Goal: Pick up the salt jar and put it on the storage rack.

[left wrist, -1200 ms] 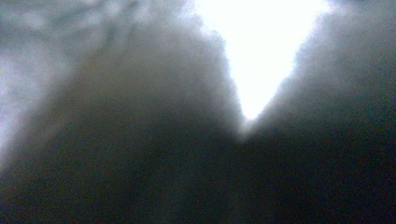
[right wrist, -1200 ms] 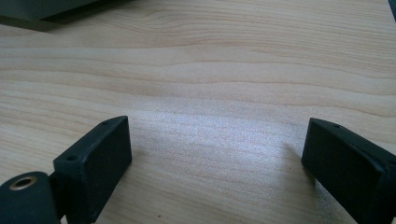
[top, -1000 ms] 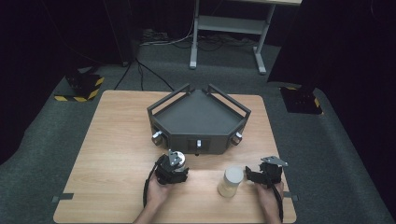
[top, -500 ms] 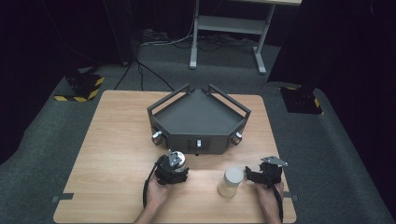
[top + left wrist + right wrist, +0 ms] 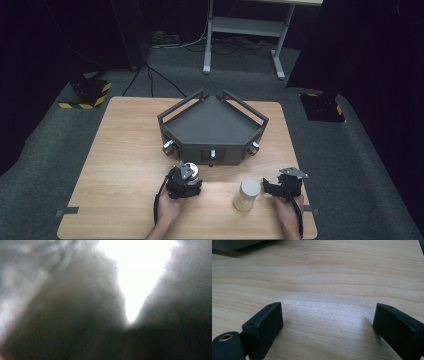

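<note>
On the wooden table (image 5: 125,165) stands a pale jar with a white lid (image 5: 247,194), near the front edge. My right gripper (image 5: 268,188) lies just right of the jar and points at it, a small gap between them. In the right gripper view its jaws (image 5: 327,312) stand open with only bare wood between them. My left gripper (image 5: 189,174) sits left of the jar, aimed at the dark angular tray (image 5: 212,122) behind it. The left gripper view is a close dark blur with a bright wedge. That gripper is shut, and I cannot tell whether anything is between its jaws.
The dark tray has raised rails and small knobs (image 5: 169,146) on its front faces. A grey desk frame (image 5: 245,30) and yellow-black striped blocks (image 5: 87,95) stand on the carpet beyond the table. Bare wood lies to the left of the left hand.
</note>
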Demonstrator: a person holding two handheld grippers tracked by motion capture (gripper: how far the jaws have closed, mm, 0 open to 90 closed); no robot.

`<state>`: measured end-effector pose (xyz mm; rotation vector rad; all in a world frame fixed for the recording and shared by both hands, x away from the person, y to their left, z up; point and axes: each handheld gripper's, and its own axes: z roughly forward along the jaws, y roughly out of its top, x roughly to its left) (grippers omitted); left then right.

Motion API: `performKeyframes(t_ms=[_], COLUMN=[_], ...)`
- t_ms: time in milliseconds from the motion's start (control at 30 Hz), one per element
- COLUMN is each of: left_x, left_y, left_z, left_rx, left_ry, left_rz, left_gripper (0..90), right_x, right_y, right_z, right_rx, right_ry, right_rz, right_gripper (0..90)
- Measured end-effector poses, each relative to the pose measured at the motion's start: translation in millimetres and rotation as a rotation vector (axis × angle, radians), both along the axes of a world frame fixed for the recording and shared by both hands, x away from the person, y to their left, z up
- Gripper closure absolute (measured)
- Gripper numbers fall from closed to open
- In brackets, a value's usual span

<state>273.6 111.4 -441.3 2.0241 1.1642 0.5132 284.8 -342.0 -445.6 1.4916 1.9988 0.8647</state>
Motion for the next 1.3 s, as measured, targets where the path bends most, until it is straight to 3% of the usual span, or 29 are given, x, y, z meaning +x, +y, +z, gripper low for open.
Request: performKeyframes(t_ms=[333, 700, 733, 767, 800, 833, 867, 900, 933, 967, 1067, 1133, 1167, 1267, 1300], left_x=[-2.4, -5.8, -7.7, -5.7, -24.2, -21.7, -5.0, -19.4, -4.0, -24.0, -24.1, -22.3, -23.8, -23.3, -20.8], left_y=[-1.0, 4.0, 3.3, 5.1, -12.9, -9.7, 6.8, -6.0, 8.1, -13.6, -14.6, -11.6, -14.9, -15.1, -11.8], left_z=[11.5, 37.4, 36.8, 42.9, 10.6, 19.7, 51.7, 29.1, 58.3, 17.7, 22.2, 29.6, 32.7, 39.0, 46.4], left_rx=[0.010, 0.033, 0.008, 0.036, -0.266, -0.206, 0.035, -0.174, 0.034, -0.341, -0.388, -0.364, -0.405, -0.412, -0.387], left_ry=[-0.008, -0.016, -0.021, -0.015, -0.088, -0.076, -0.015, -0.069, -0.016, -0.099, -0.094, -0.096, -0.098, -0.102, -0.096], left_rz=[-0.035, -0.070, -0.055, -0.082, 0.114, 0.085, -0.099, 0.049, -0.116, 0.112, 0.111, 0.070, 0.074, 0.059, 0.029], left_gripper=[30.3, 30.4, 30.4, 30.4, 30.4, 30.4, 30.4, 30.4, 30.4, 30.4, 30.4, 30.4, 30.4, 30.3, 30.4], right_x=[-0.1, -0.1, -0.1, -0.1, -0.1, -0.1, -0.1, -0.1, -0.1, -0.1, -0.1, -0.2, -0.2, -0.2, -0.2], right_y=[0.1, 0.1, 0.1, 0.1, 0.1, 0.1, 0.1, 0.1, 0.1, 0.1, 0.1, -0.2, -0.2, -0.2, -0.3], right_z=[0.0, 0.0, 0.0, 0.0, 0.0, 0.0, 0.0, 0.0, 0.0, 0.0, 0.0, 0.0, -0.1, -0.1, -0.1], right_rx=[0.000, -0.001, -0.001, -0.001, -0.001, 0.000, -0.001, -0.001, -0.001, -0.001, -0.001, 0.000, 0.000, 0.000, 0.000], right_ry=[0.000, 0.000, 0.000, -0.001, 0.000, 0.000, -0.001, 0.000, 0.000, -0.001, 0.000, -0.001, -0.001, -0.001, -0.001], right_rz=[0.000, 0.000, 0.000, 0.000, 0.000, 0.000, 0.000, 0.000, 0.000, 0.000, 0.001, 0.002, 0.003, 0.003, 0.003], right_gripper=[9.4, 9.4, 9.3, 9.3, 9.4, 9.4, 9.4, 9.4, 9.4, 9.4, 9.4, 9.8, 9.9, 9.9, 9.9])
